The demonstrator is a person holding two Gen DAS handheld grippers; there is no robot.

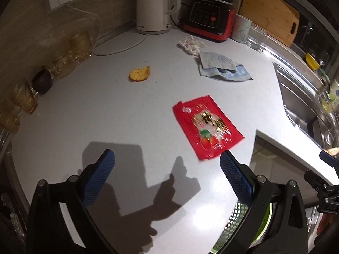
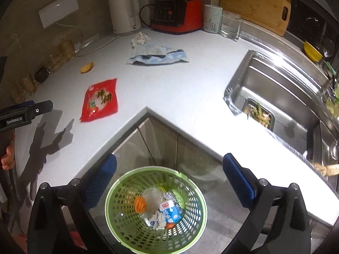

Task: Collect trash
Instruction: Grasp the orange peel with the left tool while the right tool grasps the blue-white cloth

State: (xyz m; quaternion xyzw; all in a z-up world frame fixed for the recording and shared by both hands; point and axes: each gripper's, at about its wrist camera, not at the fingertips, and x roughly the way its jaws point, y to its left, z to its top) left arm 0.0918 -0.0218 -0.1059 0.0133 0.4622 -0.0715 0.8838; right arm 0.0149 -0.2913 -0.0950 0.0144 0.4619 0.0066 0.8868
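Shining bright from above, making dark shadows on the counter [image 1: 127,110]. Glaring white off the sink [image 2: 275,89]. Bending and darkening at the edges.

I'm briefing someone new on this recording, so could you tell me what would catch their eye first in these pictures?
Probably the red snack wrapper lying flat on the pale countertop, just ahead of the open left gripper. Next, the green perforated bin on the floor below the counter corner, already holding scraps, with the open right gripper above it. An orange peel lies further back.
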